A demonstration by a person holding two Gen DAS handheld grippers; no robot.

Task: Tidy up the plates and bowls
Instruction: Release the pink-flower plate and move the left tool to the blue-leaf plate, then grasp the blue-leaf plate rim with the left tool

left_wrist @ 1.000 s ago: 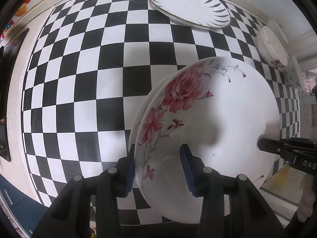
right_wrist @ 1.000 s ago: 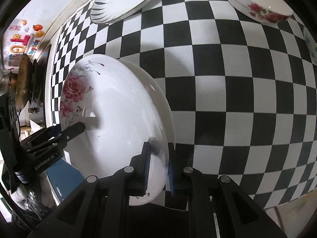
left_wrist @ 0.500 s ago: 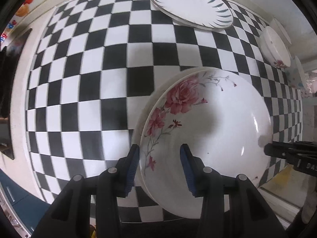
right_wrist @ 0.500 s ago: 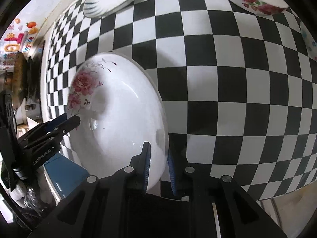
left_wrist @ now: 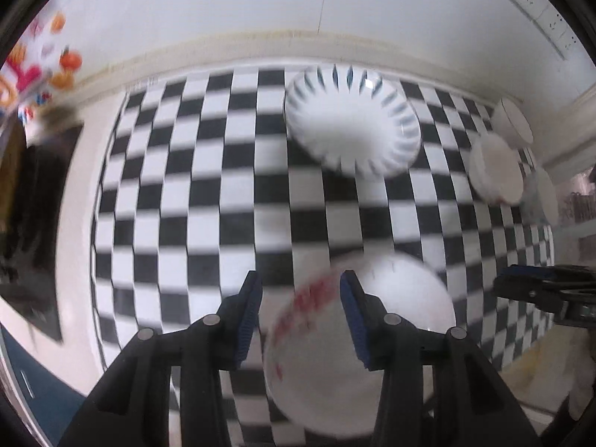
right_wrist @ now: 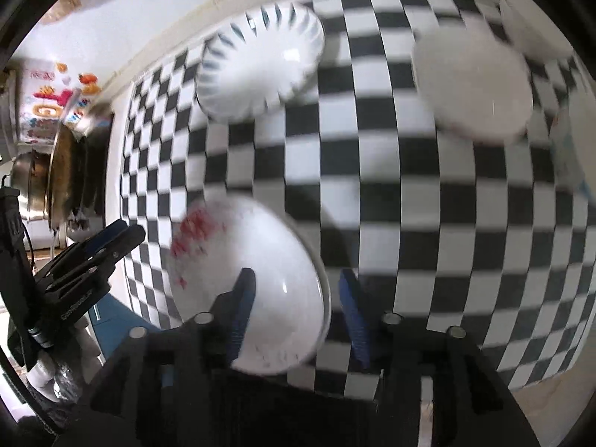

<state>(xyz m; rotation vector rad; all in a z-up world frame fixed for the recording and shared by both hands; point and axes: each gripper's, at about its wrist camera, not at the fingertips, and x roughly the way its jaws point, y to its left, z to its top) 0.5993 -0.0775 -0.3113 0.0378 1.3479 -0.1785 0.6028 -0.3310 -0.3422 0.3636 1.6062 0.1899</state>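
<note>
Clearance is what this step needs: with the jaws of the left gripper (left_wrist: 300, 307) and right gripper (right_wrist: 296, 307) both spread and holding nothing, and the rose plate (left_wrist: 372, 354) apparently resting on the checkered table (left_wrist: 223, 186) through heavy blur, each should rise straight off the rim before turning toward the blue-leaf plate (left_wrist: 352, 123).

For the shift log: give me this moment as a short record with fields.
surface: checkered cloth
near dish: rose plate, lying on the cloth
far dish: blue-striped plate, near the wall
right side: pale bowls, blurred
left gripper: open, rose plate rim between its fingers
right gripper: open, straddling the rose plate's edge
image quality: motion blur in both views
</note>
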